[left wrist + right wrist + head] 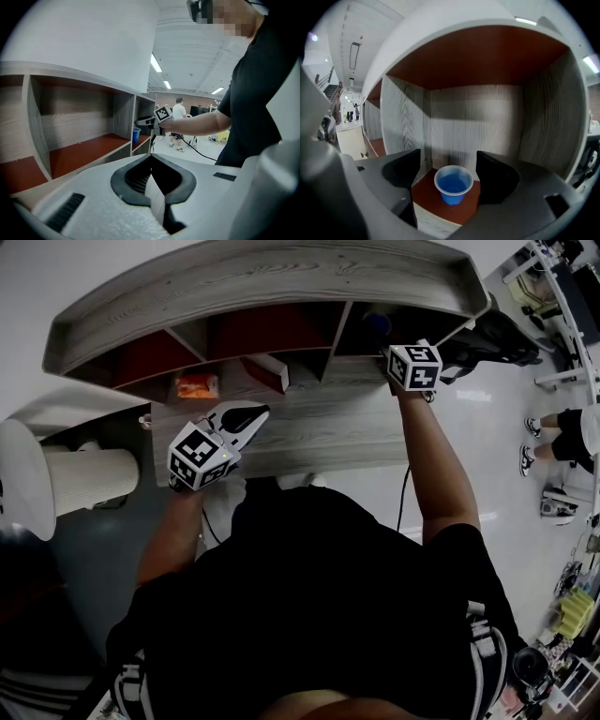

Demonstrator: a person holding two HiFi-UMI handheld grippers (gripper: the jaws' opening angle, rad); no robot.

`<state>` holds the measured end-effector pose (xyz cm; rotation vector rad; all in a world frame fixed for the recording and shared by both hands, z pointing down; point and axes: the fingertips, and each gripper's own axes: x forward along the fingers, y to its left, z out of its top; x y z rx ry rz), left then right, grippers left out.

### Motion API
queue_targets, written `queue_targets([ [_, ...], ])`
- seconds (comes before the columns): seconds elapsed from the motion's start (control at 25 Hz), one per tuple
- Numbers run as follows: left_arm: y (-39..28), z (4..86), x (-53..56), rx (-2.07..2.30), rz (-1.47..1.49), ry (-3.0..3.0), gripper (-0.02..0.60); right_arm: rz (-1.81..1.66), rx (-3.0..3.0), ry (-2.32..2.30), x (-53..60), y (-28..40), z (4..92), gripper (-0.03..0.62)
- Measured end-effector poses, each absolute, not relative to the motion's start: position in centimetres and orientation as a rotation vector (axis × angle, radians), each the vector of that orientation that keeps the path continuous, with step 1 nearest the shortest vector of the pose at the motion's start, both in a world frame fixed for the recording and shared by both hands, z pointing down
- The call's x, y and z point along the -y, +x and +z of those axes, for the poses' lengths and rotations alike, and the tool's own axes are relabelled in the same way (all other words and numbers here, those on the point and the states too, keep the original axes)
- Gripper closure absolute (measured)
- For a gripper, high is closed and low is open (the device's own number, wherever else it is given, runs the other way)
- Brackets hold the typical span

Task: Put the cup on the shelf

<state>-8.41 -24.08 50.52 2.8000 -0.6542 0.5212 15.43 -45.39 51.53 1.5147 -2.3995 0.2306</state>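
Pulling the right gripper [449, 162] straight back seems the step now: its 2 jaws stand released either side of the upright blue cup [453, 185] at lower centre, not touching it, on the red floor of the shelf [436, 202]; left gripper [151, 161] clenched, empty

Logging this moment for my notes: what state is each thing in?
Cup: upright in the shelf, not gripped.
Right gripper: open, fingers either side of the cup.
Left gripper: shut, nothing between its fingers.
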Motion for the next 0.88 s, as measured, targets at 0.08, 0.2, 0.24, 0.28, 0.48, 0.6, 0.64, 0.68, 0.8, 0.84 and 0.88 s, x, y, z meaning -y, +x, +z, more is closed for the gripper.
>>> queue_targets([
  [0.08, -8.2, 50.2, 24.1, 0.646, 0.52, 2.807, 0.565, 0.222, 2.417, 1.509, 44.4, 15.2, 50.4, 0.221],
  [0.2, -7.9, 49.5, 23.8, 0.623, 0.526, 2.822, 0.565, 0.207, 2.447, 1.48, 42.6, 14.7, 48.7, 0.221],
  [0.24, -7.7, 49.4, 23.7, 0.612, 0.531, 2.829, 0.565, 0.201, 2.458, 1.472, 42.1, 14.6, 48.2, 0.223],
  [0.28, -7.6, 49.3, 23.6, 0.602, 0.535, 2.837, 0.565, 0.192, 2.466, 1.469, 41.5, 14.6, 47.7, 0.236],
  [0.48, -6.3, 48.8, 23.7, 0.558, 0.517, 2.861, 0.565, 0.157, 2.479, 1.461, 39.3, 14.5, 45.7, 0.341],
  [0.6, -5.5, 48.6, 23.5, 0.511, 0.525, 2.881, 0.565, 0.143, 2.477, 1.459, 38.2, 14.5, 45.1, 0.375],
  [0.64, -5.3, 48.5, 23.5, 0.499, 0.528, 2.887, 0.565, 0.135, 2.475, 1.458, 37.9, 14.4, 44.9, 0.384],
  [0.68, -5.2, 48.4, 23.5, 0.492, 0.53, 2.891, 0.565, 0.124, 2.47, 1.457, 37.5, 14.3, 44.8, 0.385],
  [0.8, -4.9, 48.1, 23.5, 0.484, 0.522, 2.9, 0.565, 0.097, 2.464, 1.453, 36.2, 13.9, 44.2, 0.401],
  [0.84, -4.8, 48.0, 23.6, 0.481, 0.518, 2.904, 0.565, 0.096, 2.467, 1.456, 35.8, 13.9, 43.9, 0.41],
  [0.88, -4.6, 47.8, 23.6, 0.477, 0.515, 2.908, 0.565, 0.096, 2.471, 1.459, 35.4, 13.9, 43.7, 0.423],
])
